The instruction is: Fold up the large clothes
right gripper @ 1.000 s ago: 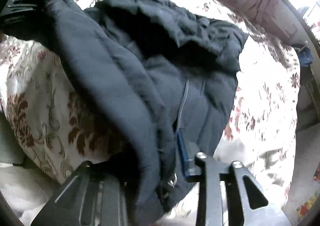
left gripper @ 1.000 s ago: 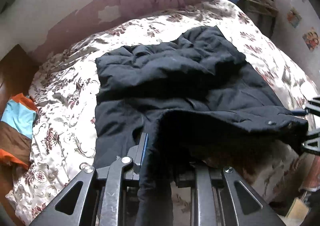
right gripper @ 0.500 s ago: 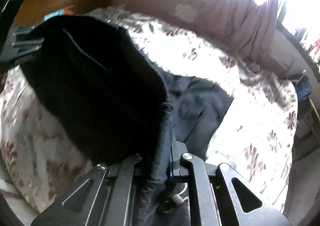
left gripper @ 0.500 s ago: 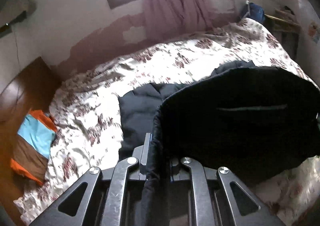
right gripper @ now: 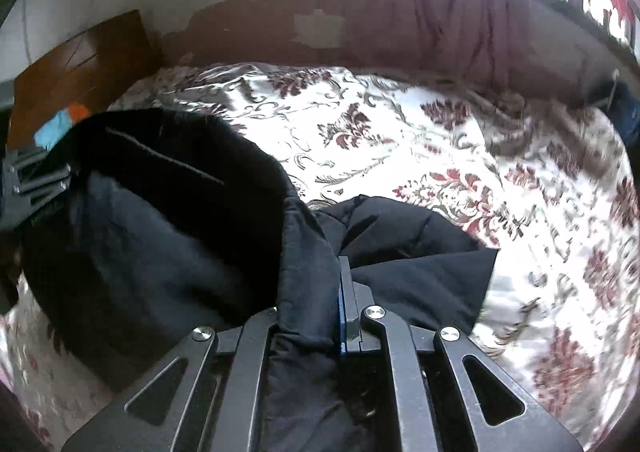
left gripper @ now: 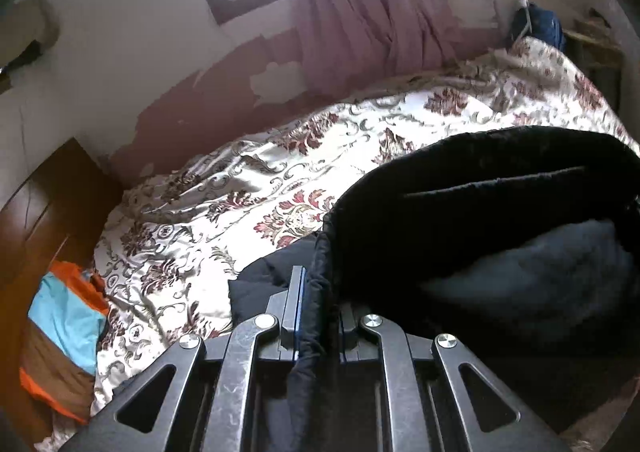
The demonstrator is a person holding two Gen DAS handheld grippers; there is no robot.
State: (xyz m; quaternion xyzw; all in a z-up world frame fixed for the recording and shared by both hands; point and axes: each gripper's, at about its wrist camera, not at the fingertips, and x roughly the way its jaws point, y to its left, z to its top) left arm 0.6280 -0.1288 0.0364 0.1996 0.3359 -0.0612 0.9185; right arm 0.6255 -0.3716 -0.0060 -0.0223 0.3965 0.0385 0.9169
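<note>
Peeling white-and-maroon plaster walls and a bright window close off the room ahead of both grippers, with a long mauve curtain (left gripper: 360,12) hanging down to the far edge of the bed. Below it spreads a wide bed covered by a glossy cream quilt with dark red floral scrolls (left gripper: 248,188), filling most of the space in front of the tools. To the left of the left gripper stands a brown wooden headboard (left gripper: 44,204), and below it lies an orange, sky-blue and brown striped pillow (left gripper: 60,336). Raised off the quilt between the two tools is the large black padded jacket (right gripper: 160,236); its hem is stretched between them and its lower part sags onto the bed just ahead of the fingers. The left gripper (left gripper: 318,316) has its jaws drawn nearly together, pinching a thin bunched edge of the jacket, after closing a little further on that fabric. The right gripper (right gripper: 316,308) is clamped likewise on a thicker fold of the same hem, the cloth running back between its arms. Beyond the bed's far right corner sits a small dark blue bag (left gripper: 540,24).
</note>
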